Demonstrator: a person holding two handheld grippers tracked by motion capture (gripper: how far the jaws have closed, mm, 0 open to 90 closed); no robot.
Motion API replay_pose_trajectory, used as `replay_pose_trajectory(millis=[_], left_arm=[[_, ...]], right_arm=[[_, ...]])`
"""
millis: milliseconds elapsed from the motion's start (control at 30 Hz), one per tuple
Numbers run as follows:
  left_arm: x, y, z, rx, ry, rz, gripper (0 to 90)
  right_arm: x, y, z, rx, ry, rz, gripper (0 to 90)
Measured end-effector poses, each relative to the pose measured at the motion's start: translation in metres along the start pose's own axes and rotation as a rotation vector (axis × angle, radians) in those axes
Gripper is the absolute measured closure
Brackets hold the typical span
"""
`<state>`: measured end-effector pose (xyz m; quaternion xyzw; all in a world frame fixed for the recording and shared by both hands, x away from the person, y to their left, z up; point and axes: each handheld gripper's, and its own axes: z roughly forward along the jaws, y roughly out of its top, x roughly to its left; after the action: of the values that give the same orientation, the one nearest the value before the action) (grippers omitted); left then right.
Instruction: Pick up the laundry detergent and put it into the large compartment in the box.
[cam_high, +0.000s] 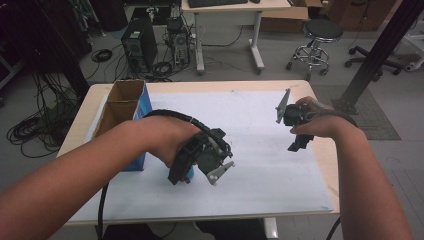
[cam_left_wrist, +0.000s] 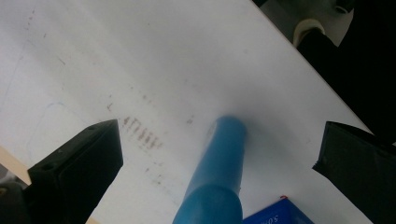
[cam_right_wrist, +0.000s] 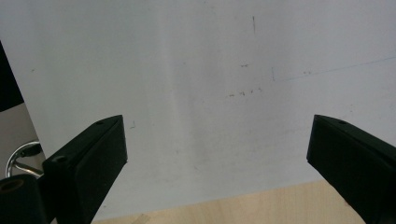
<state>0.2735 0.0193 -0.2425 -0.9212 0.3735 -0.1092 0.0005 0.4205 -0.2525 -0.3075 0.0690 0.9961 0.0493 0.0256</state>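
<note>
My left gripper (cam_high: 187, 172) is held low over the white sheet (cam_high: 255, 150), right beside the blue-sided cardboard box (cam_high: 120, 107). In the left gripper view my left gripper (cam_left_wrist: 220, 128) is open, its jaws far apart. A blue cylinder (cam_left_wrist: 219, 172) rises between them and touches neither jaw. A corner of the blue box (cam_left_wrist: 275, 215) shows just below it. My right gripper (cam_high: 299, 144) hovers over the sheet's right side. In the right gripper view my right gripper (cam_right_wrist: 218, 120) is open with nothing between its jaws, above the sheet near the wooden table edge (cam_right_wrist: 233, 205).
The open-topped cardboard box stands at the table's left. Beyond the table are a desk (cam_high: 230, 20), computer towers (cam_high: 140, 45) with cables, a stool (cam_high: 320, 35) and a black slanted post (cam_high: 380, 50) at the right.
</note>
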Motion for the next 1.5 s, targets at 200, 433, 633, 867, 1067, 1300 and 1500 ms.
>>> replay_pose_trajectory(millis=[200, 433, 633, 867, 1067, 1300, 1500], left_arm=[[-0.003, -0.002, 0.000, -0.004, -0.005, 0.000, 0.4], [-0.004, -0.003, -0.002, -0.002, -0.001, 0.003, 0.4], [-0.002, -0.005, -0.005, -0.006, 0.001, 0.009, 0.4], [-0.001, -0.013, -0.018, -0.030, 0.023, 0.008, 0.4], [0.001, -0.021, -0.023, -0.015, 0.027, 0.008, 0.4], [0.002, -0.035, -0.025, -0.006, 0.014, 0.029, 0.4], [0.004, -0.047, -0.030, -0.012, 0.022, 0.057, 0.4]], right_arm=[[0.002, 0.001, 0.000, -0.001, 0.002, 0.002, 4.8], [0.005, -0.001, 0.001, 0.000, -0.001, -0.001, 4.9], [0.008, -0.002, 0.000, -0.004, -0.005, 0.003, 4.7], [0.010, -0.001, 0.000, -0.004, -0.010, 0.007, 4.7], [0.010, -0.003, 0.001, -0.002, -0.012, 0.016, 4.6], [0.010, -0.004, 0.002, 0.003, -0.010, 0.036, 4.5], [0.013, -0.005, -0.002, 0.000, -0.020, 0.046, 4.8]])
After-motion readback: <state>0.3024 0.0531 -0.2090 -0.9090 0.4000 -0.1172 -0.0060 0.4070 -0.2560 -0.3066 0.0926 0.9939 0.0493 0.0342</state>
